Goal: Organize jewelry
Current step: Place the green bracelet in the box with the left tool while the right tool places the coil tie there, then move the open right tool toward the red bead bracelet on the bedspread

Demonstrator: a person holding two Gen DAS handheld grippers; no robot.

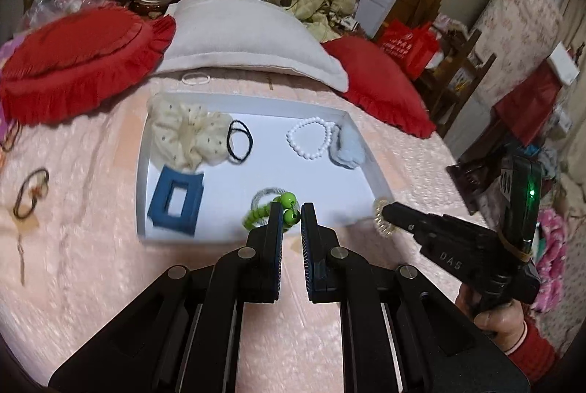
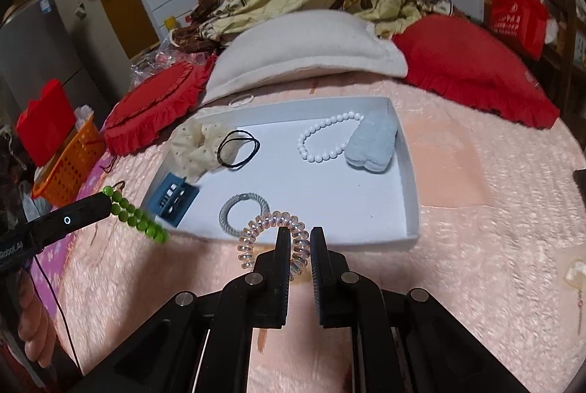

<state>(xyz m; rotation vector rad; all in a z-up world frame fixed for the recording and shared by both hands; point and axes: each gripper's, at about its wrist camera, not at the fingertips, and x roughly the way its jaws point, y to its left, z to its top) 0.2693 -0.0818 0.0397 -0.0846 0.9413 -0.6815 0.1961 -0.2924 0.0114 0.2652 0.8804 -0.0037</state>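
A shallow white tray (image 1: pixel 256 173) lies on the pink bed cover and also shows in the right wrist view (image 2: pixel 406 195). In it lie a cream scrunchie (image 1: pixel 190 136), a black hair tie (image 1: pixel 240 140), a white bead bracelet (image 1: pixel 309 138), a pale blue clip (image 1: pixel 346 147), a blue rectangular clip (image 1: pixel 175 202) and a grey hair tie (image 2: pixel 243 211). My left gripper (image 1: pixel 291 210) is shut on a green bead bracelet (image 1: pixel 287 206), held over the tray's near edge. My right gripper (image 2: pixel 300 233) is shut on a clear spiral hair tie (image 2: pixel 271 239), held just before the tray's front edge.
Red frilled cushions (image 1: pixel 84 59) and a white pillow (image 1: pixel 249 41) lie behind the tray. A brown hair tie (image 1: pixel 31 191) lies on the cover at left, a clear band (image 1: pixel 196 78) behind the tray. An orange basket (image 2: pixel 69 166) stands at the bed's left.
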